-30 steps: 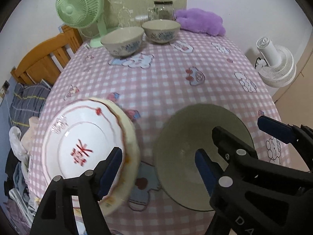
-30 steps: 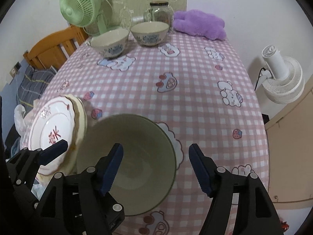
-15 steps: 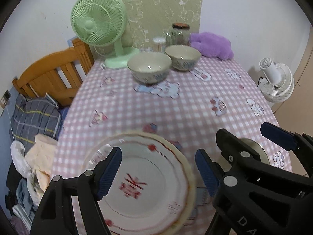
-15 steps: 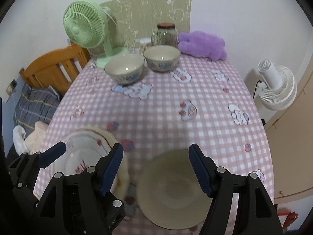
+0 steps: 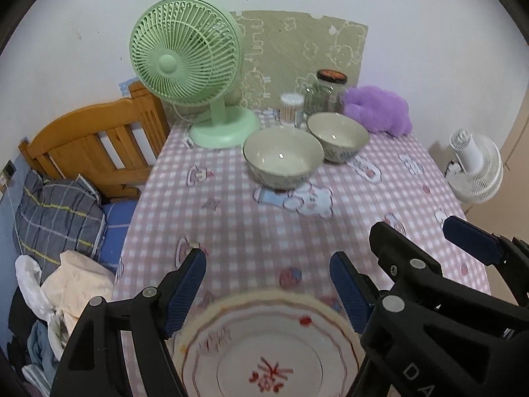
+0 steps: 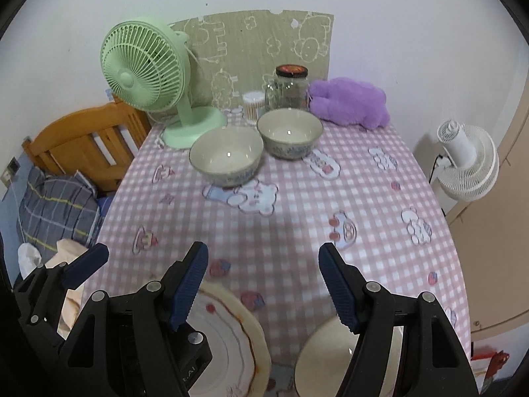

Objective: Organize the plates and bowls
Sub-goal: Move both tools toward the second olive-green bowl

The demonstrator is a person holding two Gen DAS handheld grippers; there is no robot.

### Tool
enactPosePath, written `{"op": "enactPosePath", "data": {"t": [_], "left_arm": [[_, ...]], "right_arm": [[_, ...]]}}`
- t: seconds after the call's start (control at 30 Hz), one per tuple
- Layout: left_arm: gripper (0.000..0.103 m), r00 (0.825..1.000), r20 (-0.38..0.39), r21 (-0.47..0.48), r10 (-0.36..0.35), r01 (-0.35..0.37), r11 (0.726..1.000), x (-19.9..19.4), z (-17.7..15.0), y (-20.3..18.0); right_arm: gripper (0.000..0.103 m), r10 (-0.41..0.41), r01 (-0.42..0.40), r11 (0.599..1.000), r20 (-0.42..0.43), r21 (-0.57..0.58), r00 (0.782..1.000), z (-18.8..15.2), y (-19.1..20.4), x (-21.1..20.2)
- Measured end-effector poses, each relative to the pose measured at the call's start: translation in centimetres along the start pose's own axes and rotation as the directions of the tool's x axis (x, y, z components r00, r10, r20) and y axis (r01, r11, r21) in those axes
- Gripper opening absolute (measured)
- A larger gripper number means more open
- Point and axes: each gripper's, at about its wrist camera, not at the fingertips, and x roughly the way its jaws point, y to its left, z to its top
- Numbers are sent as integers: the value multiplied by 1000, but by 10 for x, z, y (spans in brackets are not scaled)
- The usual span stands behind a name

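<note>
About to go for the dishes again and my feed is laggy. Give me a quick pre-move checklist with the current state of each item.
1. Left gripper jaws apart, nothing between them: ok.
2. Right gripper jaws apart, nothing between them: ok.
3. Red-patterned plate lying flat at the near table edge, below the left gripper: ok.
4. Plain bowl at the near edge, partly hidden by the right gripper: cannot tell if it sits fully on the table.
5. Two patterned bowls upright, side by side, far end: ok.
6. Tablecloth between near and far dishes bare: ok.

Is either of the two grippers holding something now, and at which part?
Nothing is held. The left gripper is open above the white plate with red pattern, and the right gripper is open over the pink checked tablecloth.
</note>
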Motion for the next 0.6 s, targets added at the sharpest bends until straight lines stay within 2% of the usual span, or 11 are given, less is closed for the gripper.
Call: {"op": "enactPosePath", "data": {"t": [0.17,0.3,0.6], "left_arm": [[73,999,19,-10,47,-46,999,17,30,1],[72,996,29,-25,83,-82,996,37,54,5],[69,988,9,-39,153,-153,987,89,94,7]], "right_arm": [[68,36,-36,999,15,-6,999,31,2,21],[64,62,-62,998,15,-14,998,56,6,44],[59,104,-104,994,-3,-17,995,102,8,103]]}}
